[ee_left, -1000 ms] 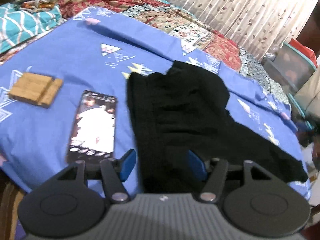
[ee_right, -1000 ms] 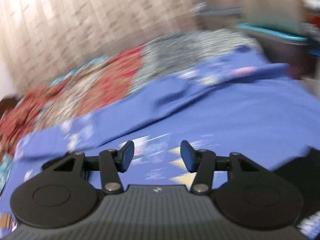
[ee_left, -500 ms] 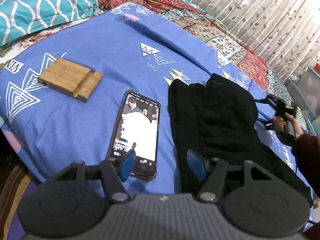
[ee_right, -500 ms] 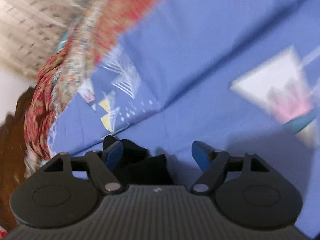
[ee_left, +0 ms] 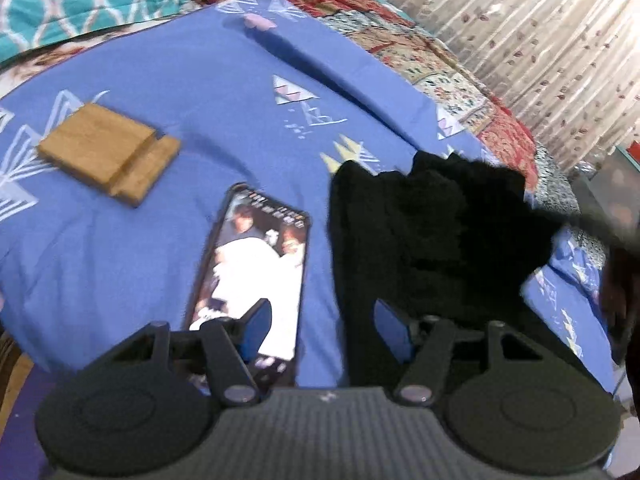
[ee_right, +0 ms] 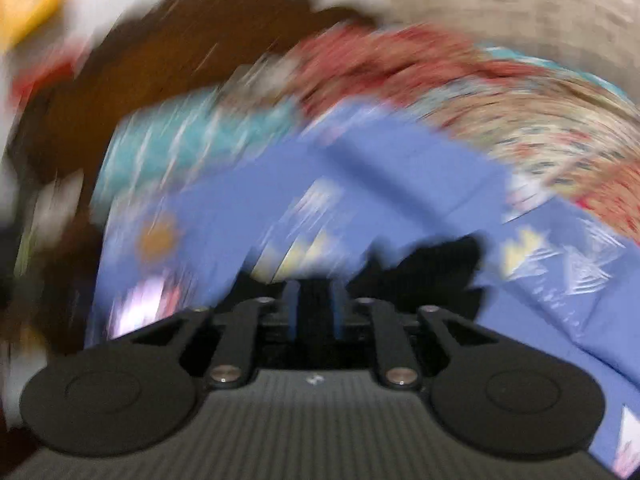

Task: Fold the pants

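Left gripper (ee_left: 320, 316) low over the near edge of the bed, jaws about half open, nothing pinched. Left pad over the phone (ee_left: 256, 272), right pad over the near end of the black pants (ee_left: 420, 248). Pants on the blue sheet (ee_left: 160, 260) toward the right edge, bunched and partly folded, long axis near-to-far, roughly in line with the jaws and just right of centre. Phone just left of the pants, parallel, not touching. Wooden stand (ee_left: 108, 152) further left, well apart. Right gripper (ee_right: 314, 312) heavily blurred in its own view; jaws just been closing, now narrow with black fabric between the pads, apparently clamped on the pants. In the left view only a dark smear at the pants' far right side, probably that gripper. Judgement: right hand has the far end, left is nearer the near end; next fold likely runs along the long axis, so left needs a small shift right off the phone. Patterned quilt (ee_left: 440, 60) and curtain (ee_left: 540, 40) beyond.
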The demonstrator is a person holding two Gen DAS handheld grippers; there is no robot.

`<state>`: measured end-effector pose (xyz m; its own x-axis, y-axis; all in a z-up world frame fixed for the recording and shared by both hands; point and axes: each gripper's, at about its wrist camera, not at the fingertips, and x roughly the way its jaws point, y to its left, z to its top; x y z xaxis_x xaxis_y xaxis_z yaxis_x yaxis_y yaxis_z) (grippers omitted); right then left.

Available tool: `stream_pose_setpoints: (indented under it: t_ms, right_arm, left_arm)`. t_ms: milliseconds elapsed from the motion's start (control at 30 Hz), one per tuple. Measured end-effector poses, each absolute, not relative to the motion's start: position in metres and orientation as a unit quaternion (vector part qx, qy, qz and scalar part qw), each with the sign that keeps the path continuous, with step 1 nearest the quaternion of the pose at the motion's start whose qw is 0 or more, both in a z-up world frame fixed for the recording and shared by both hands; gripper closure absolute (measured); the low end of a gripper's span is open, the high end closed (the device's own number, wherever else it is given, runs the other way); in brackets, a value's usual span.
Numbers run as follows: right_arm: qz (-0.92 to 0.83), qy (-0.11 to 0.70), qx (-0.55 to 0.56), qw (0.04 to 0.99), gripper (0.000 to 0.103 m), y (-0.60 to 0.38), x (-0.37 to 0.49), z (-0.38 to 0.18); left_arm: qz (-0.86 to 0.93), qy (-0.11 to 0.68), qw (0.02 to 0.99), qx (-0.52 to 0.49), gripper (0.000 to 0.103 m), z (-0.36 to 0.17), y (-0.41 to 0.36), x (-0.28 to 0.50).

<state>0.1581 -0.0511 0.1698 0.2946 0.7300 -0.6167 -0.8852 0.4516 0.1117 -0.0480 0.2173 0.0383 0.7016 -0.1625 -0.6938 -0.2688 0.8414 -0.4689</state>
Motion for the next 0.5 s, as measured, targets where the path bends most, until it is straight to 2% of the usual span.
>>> stream_pose_setpoints:
  t_ms: [33, 133, 233, 300, 367, 400, 500]
  right_arm:
    - [0.508, 0.314, -0.148, 0.789, 0.051, -0.049, 0.142, 0.163]
    - [0.488, 0.352, -0.129, 0.788, 0.05, -0.065, 0.122, 0.148]
    - [0.447, 0.36, -0.042, 0.818, 0.05, -0.096, 0.136, 0.155]
    - [0.406, 0.355, 0.037, 0.841, 0.05, -0.116, 0.166, 0.16]
    - [0.343, 0.351, 0.103, 0.865, 0.049, -0.14, 0.201, 0.16]
    - [0.311, 0.354, 0.122, 0.874, 0.049, -0.147, 0.218, 0.154]
    - [0.218, 0.373, 0.1, 0.896, 0.047, -0.142, 0.272, 0.135]
  left_arm:
    - [0.026, 0.382, 0.882, -0.275, 0.045, 0.04, 0.216, -0.043]
    - [0.015, 0.371, 0.894, -0.25, 0.045, 0.047, 0.211, -0.025]
    - [0.01, 0.363, 0.904, -0.225, 0.045, 0.054, 0.207, -0.01]
    - [0.008, 0.356, 0.91, -0.214, 0.044, 0.057, 0.205, 0.002]
    - [0.014, 0.354, 0.914, -0.198, 0.036, 0.058, 0.203, 0.02]
    - [0.02, 0.358, 0.916, -0.182, 0.036, 0.057, 0.202, 0.033]
    - [0.036, 0.379, 0.917, -0.118, 0.036, 0.053, 0.188, 0.078]
